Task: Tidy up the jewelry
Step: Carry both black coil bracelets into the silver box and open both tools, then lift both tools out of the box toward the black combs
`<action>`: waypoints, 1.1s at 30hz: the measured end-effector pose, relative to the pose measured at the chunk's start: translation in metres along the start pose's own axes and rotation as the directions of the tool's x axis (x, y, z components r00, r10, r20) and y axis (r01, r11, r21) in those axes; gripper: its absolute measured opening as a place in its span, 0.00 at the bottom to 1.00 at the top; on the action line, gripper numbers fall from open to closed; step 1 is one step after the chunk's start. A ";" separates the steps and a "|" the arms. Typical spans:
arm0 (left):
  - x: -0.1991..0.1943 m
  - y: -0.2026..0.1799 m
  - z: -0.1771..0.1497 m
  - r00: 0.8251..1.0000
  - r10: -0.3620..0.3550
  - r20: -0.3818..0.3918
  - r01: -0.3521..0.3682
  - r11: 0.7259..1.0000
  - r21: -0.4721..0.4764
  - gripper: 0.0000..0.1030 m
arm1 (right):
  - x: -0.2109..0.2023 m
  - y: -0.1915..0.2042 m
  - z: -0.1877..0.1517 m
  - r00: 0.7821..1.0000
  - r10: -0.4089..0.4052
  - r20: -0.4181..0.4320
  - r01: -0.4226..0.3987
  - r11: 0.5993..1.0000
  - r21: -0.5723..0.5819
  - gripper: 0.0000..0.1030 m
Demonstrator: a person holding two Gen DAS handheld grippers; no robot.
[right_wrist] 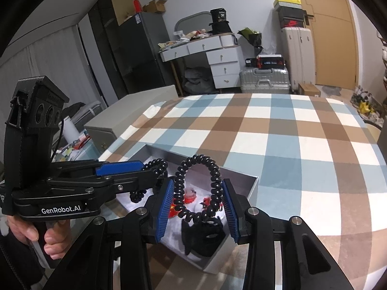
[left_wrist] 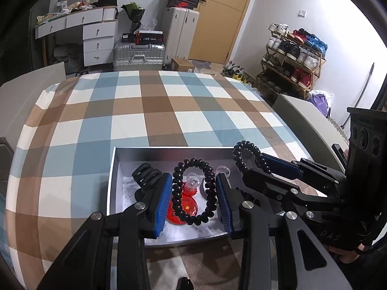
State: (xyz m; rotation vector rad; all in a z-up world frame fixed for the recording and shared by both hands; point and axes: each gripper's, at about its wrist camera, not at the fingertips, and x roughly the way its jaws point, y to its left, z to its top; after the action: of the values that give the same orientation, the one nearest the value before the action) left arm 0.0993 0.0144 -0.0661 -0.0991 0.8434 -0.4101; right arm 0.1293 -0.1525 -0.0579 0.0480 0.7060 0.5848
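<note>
Checked tablecloth bears a grey box; above it, both tongs each grip a black coil bracelet.

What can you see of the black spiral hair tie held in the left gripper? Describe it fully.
The black spiral hair tie is a glossy, plastic-looking coil forming a closed loop. It stands roughly upright between the left gripper's blue ribbed pads, which press its two sides. It hangs above the open grey box, over a red ornament.

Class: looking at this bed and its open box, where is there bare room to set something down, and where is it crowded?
Free: the checked bedspread beyond and left of the grey box. Crowded: inside the box, around the red ornament and black clip.
</note>
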 end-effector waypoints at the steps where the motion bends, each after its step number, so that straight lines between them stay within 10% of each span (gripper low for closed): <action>1: 0.002 0.000 0.000 1.000 0.000 -0.005 0.000 1.000 0.001 0.30 | 0.001 -0.001 0.000 1.000 0.000 -0.002 0.000 1.000 0.001 0.39; 7: 0.007 0.001 0.001 1.000 -0.016 -0.016 0.016 1.000 -0.001 0.31 | 0.004 -0.003 -0.001 1.000 0.002 -0.003 -0.002 1.000 0.000 0.43; 17: 0.000 0.000 0.001 1.000 0.009 -0.012 -0.009 1.000 0.000 0.62 | -0.006 -0.004 -0.001 0.999 -0.007 0.034 0.007 1.000 0.013 0.69; 33: -0.040 -0.008 -0.011 0.995 0.080 0.058 -0.080 0.997 0.002 0.63 | -0.057 0.007 -0.005 0.994 -0.029 0.108 0.023 0.998 0.057 0.77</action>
State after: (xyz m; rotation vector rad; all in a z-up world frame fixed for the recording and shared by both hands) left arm 0.0653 0.0238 -0.0436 -0.0724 0.7869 -0.3325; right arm 0.0880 -0.1773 -0.0261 0.1210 0.6163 0.5340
